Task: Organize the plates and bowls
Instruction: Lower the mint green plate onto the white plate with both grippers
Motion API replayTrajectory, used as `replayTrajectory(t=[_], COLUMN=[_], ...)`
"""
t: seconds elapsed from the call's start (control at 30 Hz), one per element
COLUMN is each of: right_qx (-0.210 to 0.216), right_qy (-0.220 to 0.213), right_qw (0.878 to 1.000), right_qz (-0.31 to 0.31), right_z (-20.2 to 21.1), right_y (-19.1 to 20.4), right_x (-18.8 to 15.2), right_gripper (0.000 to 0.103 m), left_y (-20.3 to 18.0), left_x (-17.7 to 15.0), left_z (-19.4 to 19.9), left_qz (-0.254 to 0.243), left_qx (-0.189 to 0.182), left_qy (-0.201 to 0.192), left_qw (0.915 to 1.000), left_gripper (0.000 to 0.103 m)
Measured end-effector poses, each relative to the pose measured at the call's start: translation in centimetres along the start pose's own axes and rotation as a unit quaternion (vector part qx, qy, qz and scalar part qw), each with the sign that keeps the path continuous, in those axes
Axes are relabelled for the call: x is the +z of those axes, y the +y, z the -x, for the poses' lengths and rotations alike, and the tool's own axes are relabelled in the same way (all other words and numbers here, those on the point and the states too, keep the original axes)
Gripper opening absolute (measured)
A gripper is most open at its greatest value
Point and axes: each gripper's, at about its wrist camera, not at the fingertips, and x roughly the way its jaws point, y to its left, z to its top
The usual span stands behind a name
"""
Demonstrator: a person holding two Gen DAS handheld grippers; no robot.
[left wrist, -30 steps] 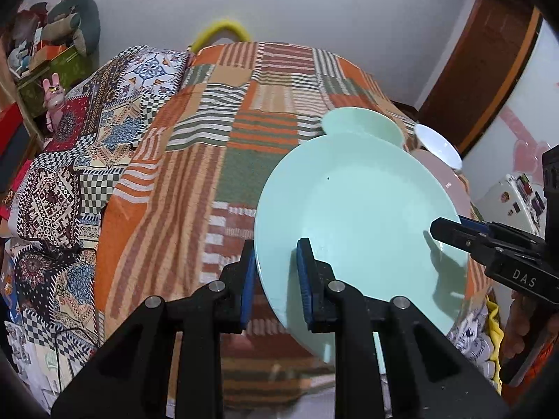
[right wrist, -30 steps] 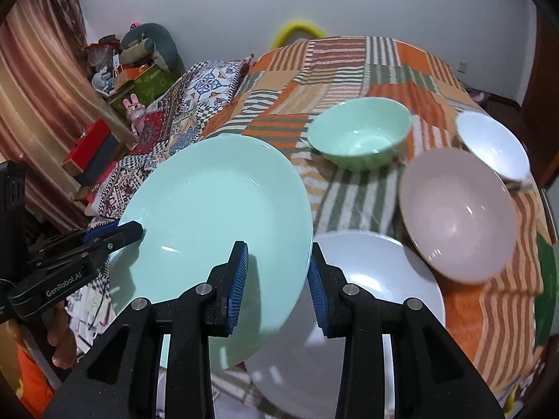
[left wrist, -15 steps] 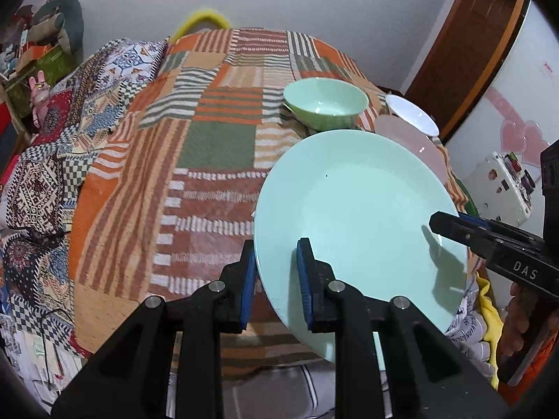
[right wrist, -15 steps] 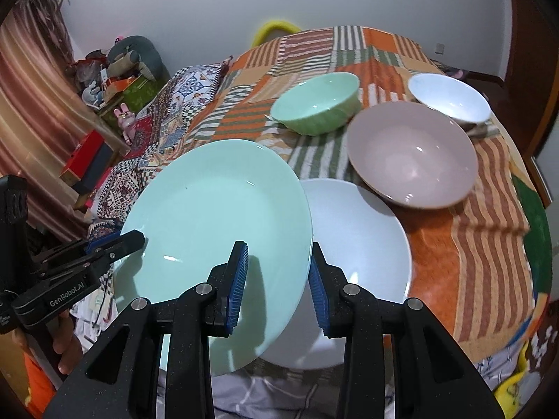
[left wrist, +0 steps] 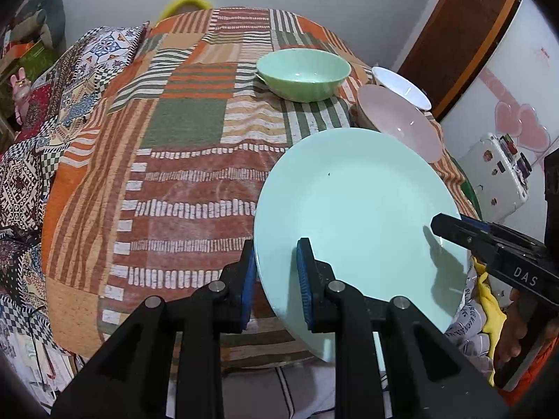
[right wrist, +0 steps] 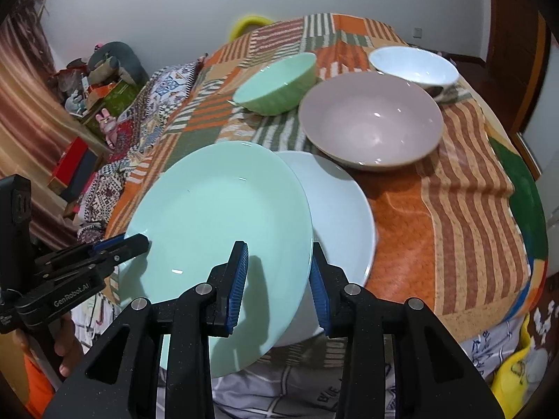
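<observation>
A mint green plate [left wrist: 353, 209] hangs tilted over the near edge of the cloth-covered table [left wrist: 181, 181], gripped from both sides. My left gripper [left wrist: 276, 248] is shut on its left rim. My right gripper [right wrist: 278, 249] is shut on its right rim and shows in the left wrist view as a black finger [left wrist: 450, 227]. In the right wrist view the mint plate [right wrist: 216, 230] partly overlaps a white plate [right wrist: 342, 209] lying on the table. Behind it stand a pink bowl [right wrist: 370, 129], a green bowl [right wrist: 276, 87] and a white bowl [right wrist: 414, 66].
A patchwork cloth [right wrist: 454, 209] covers the round table and hangs over its edge. The green bowl [left wrist: 302, 73], pink bowl [left wrist: 398, 118] and white bowl [left wrist: 401, 85] sit at the far right. Cluttered shelves [right wrist: 87, 87] stand at the left, a white appliance [left wrist: 496, 174] at the right.
Both grippers have carried the mint plate forward and down towards the table. The bowls and the white plate now sit nearer and lower in both views. Both grips are unchanged.
</observation>
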Motion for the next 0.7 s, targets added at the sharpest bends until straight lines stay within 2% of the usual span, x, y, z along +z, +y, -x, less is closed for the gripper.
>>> replayTrajectory(t=[0.7], right_qx=[-0.031], right_qy=[0.019], right_qw=[0.999], right_qz=[-0.028], right_z=[-0.9], right_y=[-2.0], right_x=[-0.7], right_gripper=[0.033], left_y=[-1.2], left_x=[0.3], left_z=[-4.8], left_qz=[-0.009], left_qx=[-0.003], left_qy=[0.046], left_qw=[0.9989], left_gripper=[0.021])
